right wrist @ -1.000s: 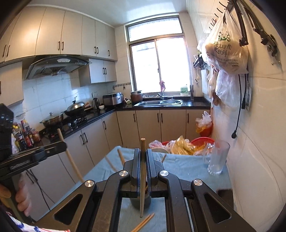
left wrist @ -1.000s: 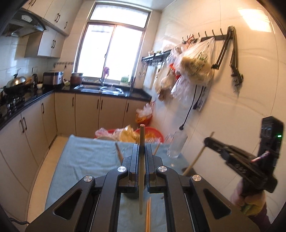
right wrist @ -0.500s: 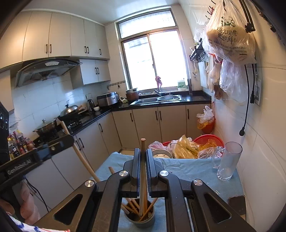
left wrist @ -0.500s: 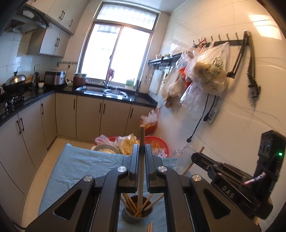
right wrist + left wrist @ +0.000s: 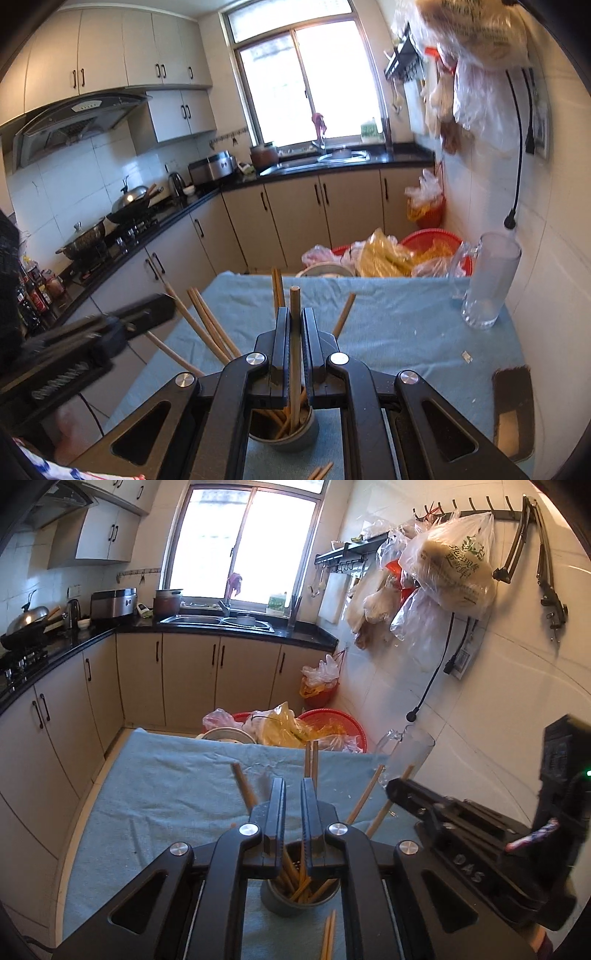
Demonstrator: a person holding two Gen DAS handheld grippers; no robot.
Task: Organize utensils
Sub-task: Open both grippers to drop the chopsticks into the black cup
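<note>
While the grey holder cup (image 5: 300, 899) stands on the blue cloth (image 5: 166, 782) with a bundle of wooden chopsticks fanned out of it, both tongs hang right above its mouth. The right gripper (image 5: 294, 317) is clamped tight on a single upright chopstick (image 5: 294, 332) whose lower end already dips inside the cup. The left gripper (image 5: 293, 794) has its jaws just beginning to part; chopsticks (image 5: 309, 760) rise in the narrow gap, and whether the pads still press any of them cannot be told. Two more chopsticks (image 5: 328, 936) lie loose on the cloth just in front of the cup.

Trouble would likely come from crowding: two tools over one small opening could knock each other or lever the leaning sticks, tipping the light cup. A stick let go while tilted may catch the rim and slide out onto the cloth. The glass mug (image 5: 489, 280) stands well apart by the wall, so it seems out of danger.
</note>
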